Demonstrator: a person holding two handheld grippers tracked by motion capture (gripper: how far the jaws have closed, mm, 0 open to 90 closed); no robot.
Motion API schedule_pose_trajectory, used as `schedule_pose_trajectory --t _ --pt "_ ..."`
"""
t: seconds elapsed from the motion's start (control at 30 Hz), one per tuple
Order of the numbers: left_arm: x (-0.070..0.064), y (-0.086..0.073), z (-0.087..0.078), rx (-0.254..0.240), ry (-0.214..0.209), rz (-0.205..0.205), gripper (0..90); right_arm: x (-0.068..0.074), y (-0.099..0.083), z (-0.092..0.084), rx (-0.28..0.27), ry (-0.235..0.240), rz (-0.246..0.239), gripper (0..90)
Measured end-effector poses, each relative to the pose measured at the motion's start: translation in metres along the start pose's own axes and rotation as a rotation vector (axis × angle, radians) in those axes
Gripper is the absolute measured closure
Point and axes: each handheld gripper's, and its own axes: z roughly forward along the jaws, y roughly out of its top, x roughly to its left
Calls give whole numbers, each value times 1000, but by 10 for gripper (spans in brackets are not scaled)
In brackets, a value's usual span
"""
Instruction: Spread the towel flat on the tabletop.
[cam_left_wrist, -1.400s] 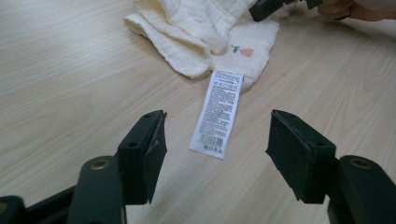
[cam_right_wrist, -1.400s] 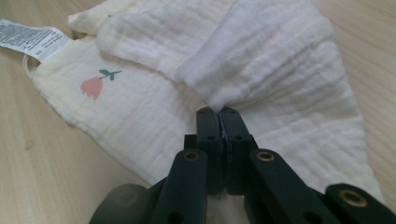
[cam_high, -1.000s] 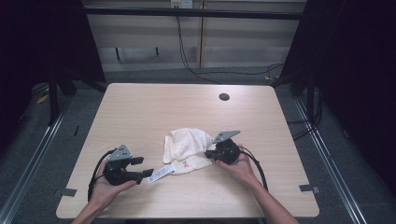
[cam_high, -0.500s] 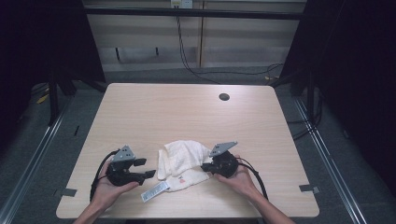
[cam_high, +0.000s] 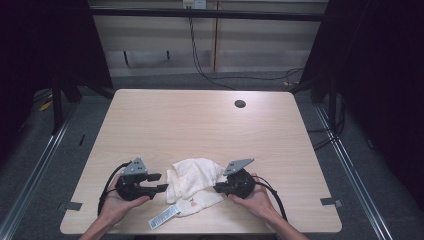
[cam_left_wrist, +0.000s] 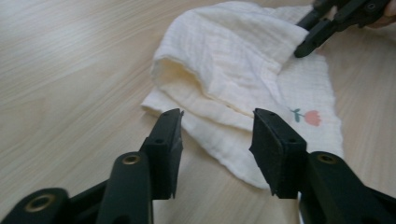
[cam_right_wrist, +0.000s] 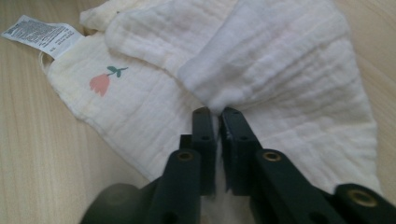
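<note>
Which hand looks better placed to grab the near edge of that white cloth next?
The left. Its tongs have just been closing, with nothing pinched yet, and frame the cloth's near edge. The right tongs, just starting to open, still pinch a fold at the cloth's other side.

The print on the white label (cam_right_wrist: 43, 34) is showing too small to read, the cloth (cam_right_wrist: 289, 79) is running off the right gripper view's top edge, and both forearms are being cut off at the high view's bottom.

Left fingers (cam_left_wrist: 266, 140) apart, right fingers (cam_right_wrist: 201, 135) pinched.
</note>
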Motion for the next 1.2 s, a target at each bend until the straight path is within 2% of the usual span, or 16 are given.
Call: schedule_pose_trajectory --t 0.03,0.07,0.13,0.27,0.3,0.37,0.43,0.53,0.67,0.7,0.73,0.8,0.87,1.0,1.07,1.2 --pt "-1 1 1 9 -5 5 543 0 0 0 -7 -15 12 699" --pt "-3 2 2 13 -12 25 543 0 0 0 -7 -15 12 699" --pt "-7 5 3 16 -29 35 565 1 2 -5 -23 -31 5 618" --pt "-14 12 8 26 -62 63 633 -1 5 -22 -87 -55 28 561" --pt "-17 16 10 31 -69 80 660 -5 5 -34 -102 -67 54 549" --pt "-23 23 14 43 -80 109 670 -6 4 -38 -108 -80 55 547" --pt "-27 34 21 65 -111 149 713 -13 0 -56 -133 -105 86 548" --pt "-27 37 29 74 -132 143 730 -16 -5 -63 -144 -114 100 550" --pt "-28 33 42 80 -151 140 738 -25 -20 -75 -151 -179 125 552" --pt "-30 29 41 72 -140 143 767 -34 -30 -78 -160 -200 151 564" --pt "-31 27 41 64 -147 131 781 -36 -33 -79 -152 -212 154 566" --pt "-31 25 42 90 -150 148 785 -42 -40 -79 -129 -240 162 585" --pt "-31 24 43 89 -158 139 778 -46 -45 -80 -135 -223 179 602" --pt "-30 20 45 103 -149 144 743 -47 -49 -81 -120 -239 170 624" --pt "-33 19 48 105 -109 180 730 -47 -52 -77 -102 -230 171 629" --pt "-32 19 52 126 -122 201 752 -49 -53 -74 -84 -240 170 611"
